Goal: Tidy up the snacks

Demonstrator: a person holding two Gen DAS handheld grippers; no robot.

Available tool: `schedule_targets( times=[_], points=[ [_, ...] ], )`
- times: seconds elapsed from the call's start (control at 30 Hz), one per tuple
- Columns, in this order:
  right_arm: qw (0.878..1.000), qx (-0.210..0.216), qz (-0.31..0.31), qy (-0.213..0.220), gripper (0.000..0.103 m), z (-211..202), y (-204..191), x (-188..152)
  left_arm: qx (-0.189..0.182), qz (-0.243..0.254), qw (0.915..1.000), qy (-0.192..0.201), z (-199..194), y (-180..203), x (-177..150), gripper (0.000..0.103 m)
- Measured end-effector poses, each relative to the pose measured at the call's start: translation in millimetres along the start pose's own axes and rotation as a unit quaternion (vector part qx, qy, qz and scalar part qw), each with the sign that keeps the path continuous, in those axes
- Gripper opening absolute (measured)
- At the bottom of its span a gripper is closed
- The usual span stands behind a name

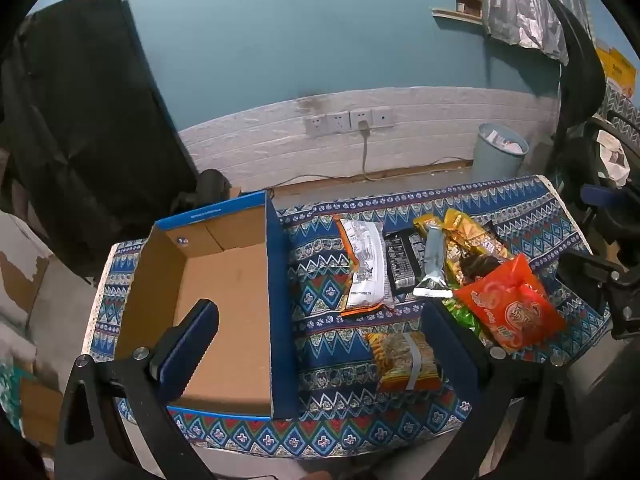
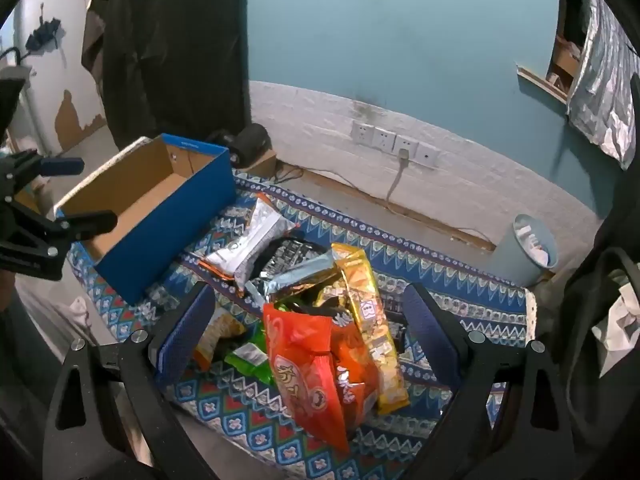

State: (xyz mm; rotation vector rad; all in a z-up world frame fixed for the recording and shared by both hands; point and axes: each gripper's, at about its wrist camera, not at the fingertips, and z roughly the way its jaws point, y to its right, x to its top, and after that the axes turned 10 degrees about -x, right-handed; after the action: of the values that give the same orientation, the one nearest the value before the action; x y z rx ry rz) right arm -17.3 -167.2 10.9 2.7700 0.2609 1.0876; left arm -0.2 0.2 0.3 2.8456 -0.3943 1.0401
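Left wrist view shows the left gripper (image 1: 316, 344) with its fingers spread wide and grasping nothing, hanging above a table covered with a patterned cloth (image 1: 332, 360). The box (image 1: 224, 280), blue outside and brown inside, sits at centre left of the frame and has nothing in it. The snacks lie in a loose pile at centre right: a white bag (image 1: 364, 268), a black bag (image 1: 404, 268), a silver bar (image 1: 434, 264), a red bag (image 1: 512, 308) and a yellow pack (image 1: 404, 360) lower down, near the right finger. In the right wrist view the right gripper (image 2: 308, 336) is also released and empty, with the red bag and a gold bag (image 2: 368, 320) lying below, between its fingers. I judge that the sorting has not started; the next move calls for lowering one gripper onto a top bag and closing on it. The bags overlap, so the lower ones, such as a green one (image 2: 250, 360), are partly hidden, and the printing is too small to read.
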Motion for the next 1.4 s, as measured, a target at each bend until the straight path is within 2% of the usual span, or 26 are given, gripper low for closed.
schedule_targets(
  times=[0.2,0.27,0.67,0.93,1.4],
  points=[
    [1.0,0.008,0.011,0.002,0.093,-1,12,-3,0.004,-0.005,1.0,-0.003,3,5,1,0.102],
    [1.0,-0.002,-0.005,-0.003,0.093,-1,3,-3,0.002,-0.01,0.9999,-0.001,3,4,-1,0.102],
    [1.0,0.0,-0.001,-0.008,0.093,-1,5,-4,-0.001,0.001,0.9999,-0.014,7,5,-3,0.102],
    [1.0,-0.001,-0.002,-0.009,0.093,-1,4,-4,0.0,-0.01,0.9998,-0.02,10,1,-2,0.102],
    [1.0,-0.001,-0.004,-0.011,0.093,-2,1,-6,0.004,-0.006,0.9998,-0.019,9,0,-3,0.102]
  ],
)
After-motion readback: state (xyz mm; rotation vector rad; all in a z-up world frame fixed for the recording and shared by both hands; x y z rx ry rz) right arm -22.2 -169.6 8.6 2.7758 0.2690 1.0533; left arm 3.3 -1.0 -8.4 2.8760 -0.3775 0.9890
